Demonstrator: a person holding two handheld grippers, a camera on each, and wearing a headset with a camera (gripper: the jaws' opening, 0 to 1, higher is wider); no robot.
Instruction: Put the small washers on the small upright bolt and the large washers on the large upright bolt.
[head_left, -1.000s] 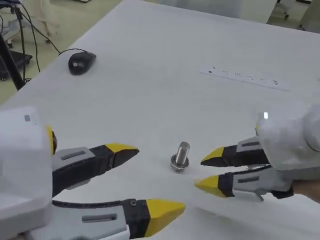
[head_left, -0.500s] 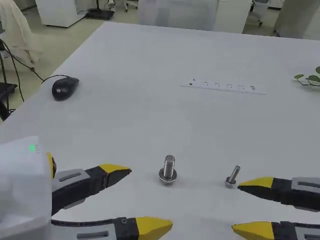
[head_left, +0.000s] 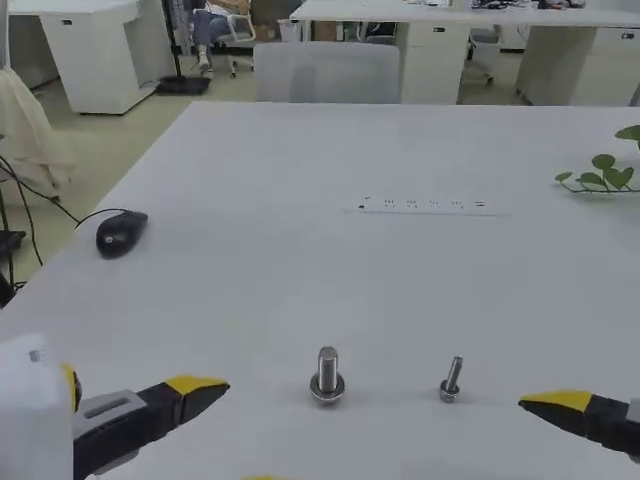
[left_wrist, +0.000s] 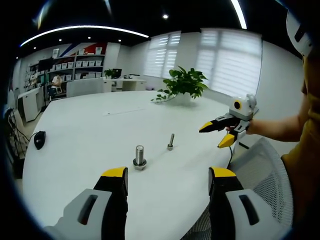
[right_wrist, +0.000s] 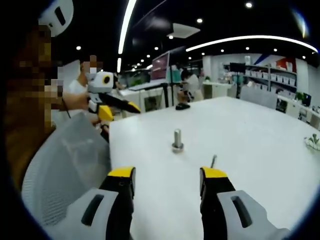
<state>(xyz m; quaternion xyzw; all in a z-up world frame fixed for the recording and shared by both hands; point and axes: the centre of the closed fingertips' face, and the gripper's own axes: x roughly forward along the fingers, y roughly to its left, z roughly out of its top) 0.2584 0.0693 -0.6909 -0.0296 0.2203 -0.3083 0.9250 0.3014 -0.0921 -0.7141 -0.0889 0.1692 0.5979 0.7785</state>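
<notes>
1. Bright, even overhead light; ceiling strips (left_wrist: 85, 27) glare in both gripper views.
2. White surface (head_left: 300, 260) nearly washed out; large bolt (head_left: 327, 375) casts only a faint shadow.
3. Head view soft; fisheye bends gripper-view edges.

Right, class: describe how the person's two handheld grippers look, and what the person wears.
Both the left gripper and right gripper have two tapering jaws. Each jaw has a yellow tip, a black middle and a light grey base with a dark slot. The person wears a mustard top.

White table (head_left: 300, 290) bears a mouse (head_left: 121, 232) at left, power strip (head_left: 425, 206) mid-frame, large bolt (head_left: 327, 375) and small bolt (head_left: 451, 380) below
</notes>
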